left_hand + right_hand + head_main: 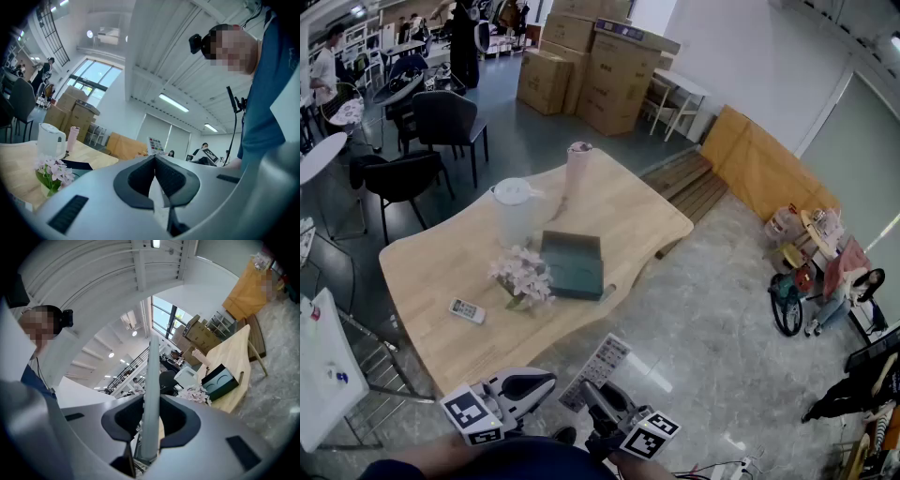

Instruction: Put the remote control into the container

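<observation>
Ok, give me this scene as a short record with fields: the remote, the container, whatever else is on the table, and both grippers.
surface: wooden table
remote control: flat on the table, left of the flowers, outside the container
container: dark box at mid-table, right of the flowers
other items: white kettle, pink tumbler
left gripper: jaws together, empty, short of the table
right gripper: closed on a colour card, short of the table
</observation>
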A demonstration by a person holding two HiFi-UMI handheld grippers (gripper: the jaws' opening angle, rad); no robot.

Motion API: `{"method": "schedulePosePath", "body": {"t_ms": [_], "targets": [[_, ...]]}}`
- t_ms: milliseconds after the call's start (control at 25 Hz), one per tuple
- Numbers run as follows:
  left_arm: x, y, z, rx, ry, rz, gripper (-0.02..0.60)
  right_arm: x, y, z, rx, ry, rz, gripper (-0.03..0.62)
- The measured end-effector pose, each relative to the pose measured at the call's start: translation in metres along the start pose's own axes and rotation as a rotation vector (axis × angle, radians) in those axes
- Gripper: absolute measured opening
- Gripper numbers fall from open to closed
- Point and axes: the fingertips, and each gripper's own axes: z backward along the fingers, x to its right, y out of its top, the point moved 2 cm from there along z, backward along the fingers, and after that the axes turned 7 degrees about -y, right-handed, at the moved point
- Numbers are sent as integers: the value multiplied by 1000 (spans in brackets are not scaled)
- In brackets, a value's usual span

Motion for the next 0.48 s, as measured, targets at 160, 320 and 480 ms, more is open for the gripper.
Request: {"method": "schedulePosePath", "body": {"t_ms": [160,320,480], "targets": [[3,-1,-1,-5,5,2,12,1,0,3,-6,1,-8,109],[5,-4,-3,-7,11,-1,12,4,0,5,-8,7,-10,109],[6,-5,-7,-8,22,-2,12,6,2,6,-12,18,-21,109]]}}
